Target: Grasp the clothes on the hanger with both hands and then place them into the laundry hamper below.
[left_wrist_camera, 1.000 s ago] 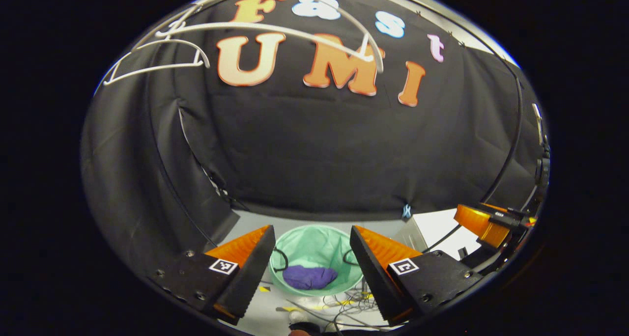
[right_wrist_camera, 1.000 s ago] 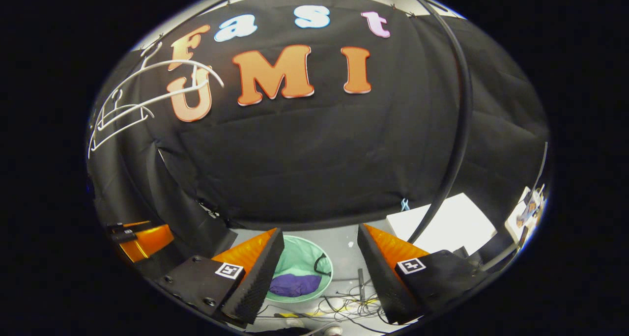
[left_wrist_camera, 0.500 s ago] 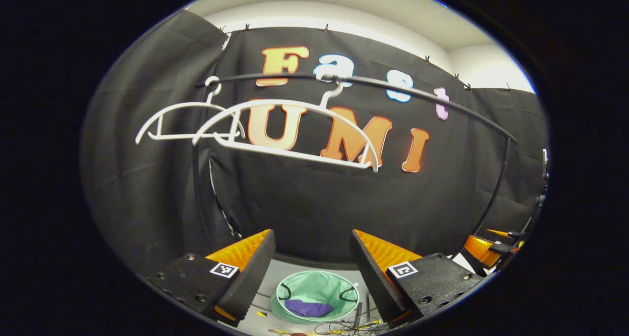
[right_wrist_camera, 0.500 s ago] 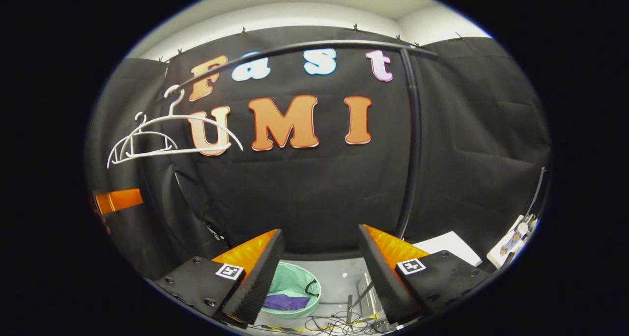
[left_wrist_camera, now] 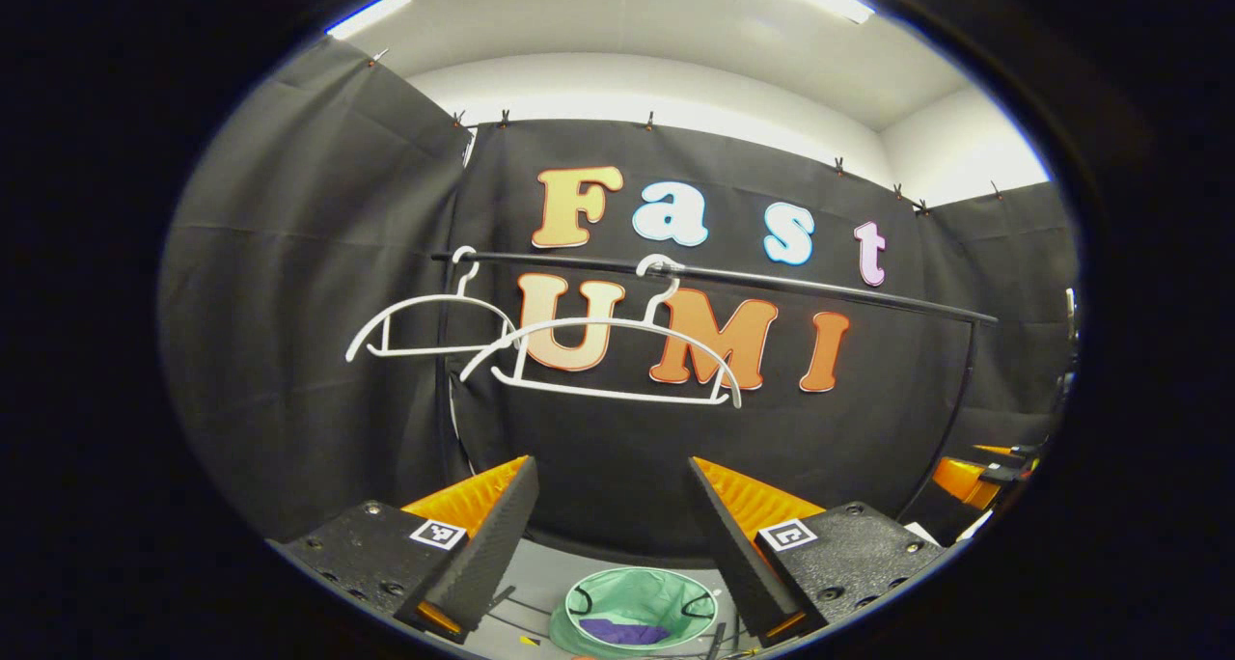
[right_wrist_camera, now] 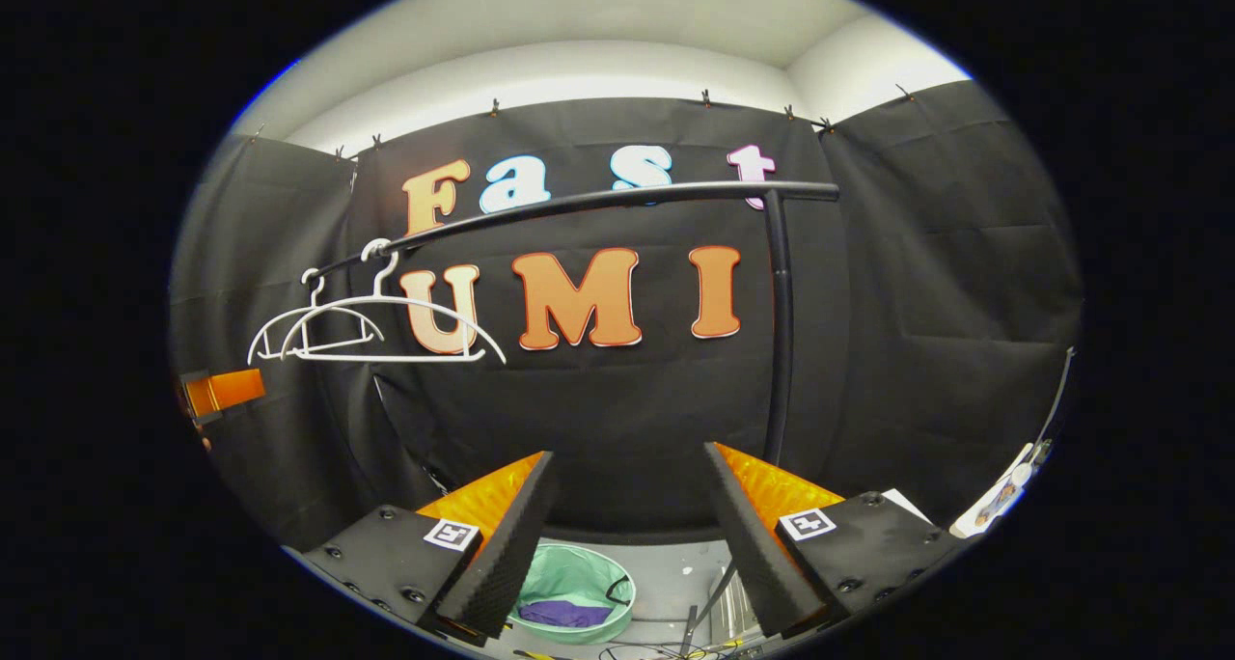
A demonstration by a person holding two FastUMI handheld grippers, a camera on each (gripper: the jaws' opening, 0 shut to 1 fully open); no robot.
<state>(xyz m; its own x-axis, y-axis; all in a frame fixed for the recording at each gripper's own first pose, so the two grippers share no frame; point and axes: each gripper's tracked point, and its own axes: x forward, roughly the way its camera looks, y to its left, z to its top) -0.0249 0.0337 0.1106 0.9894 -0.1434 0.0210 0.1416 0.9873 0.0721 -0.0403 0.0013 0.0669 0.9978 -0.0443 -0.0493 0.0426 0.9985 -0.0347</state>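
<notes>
clothes, meaning the purple bundle [left_wrist_camera: 623, 630], are lying inside the green laundry hamper [left_wrist_camera: 641, 605] on the floor, and i can see them low between my fingers in both views. my left gripper [left_wrist_camera: 611, 532] is released, jaws spread wide with nothing between them, just the black foam pads and orange backs. out past it in the left gripper view the hamper sits near and low, with some cables on the floor next to it. my right gripper [right_wrist_camera: 627, 525] is spread apart too, nothing held. in the right gripper view the hamper [right_wrist_camera: 576, 580] sits slightly left of centre with the purple cloth [right_wrist_camera: 561, 613] in its bottom.

further out and higher up, the black clothes rail [left_wrist_camera: 733, 277] runs across in front of the back wall. two white hangers hang on it, both bare: the nearer hanger [left_wrist_camera: 600, 354] to the right and the farther hanger [left_wrist_camera: 430, 324] to its left. in the right gripper view the rail [right_wrist_camera: 617, 197] bends down into an upright post on the right, with both hangers bunched on its left end. an orange bit of the other gripper [left_wrist_camera: 965, 476] peeks in at the far right of the left gripper view. white ceiling shows above the cloth wall.
</notes>
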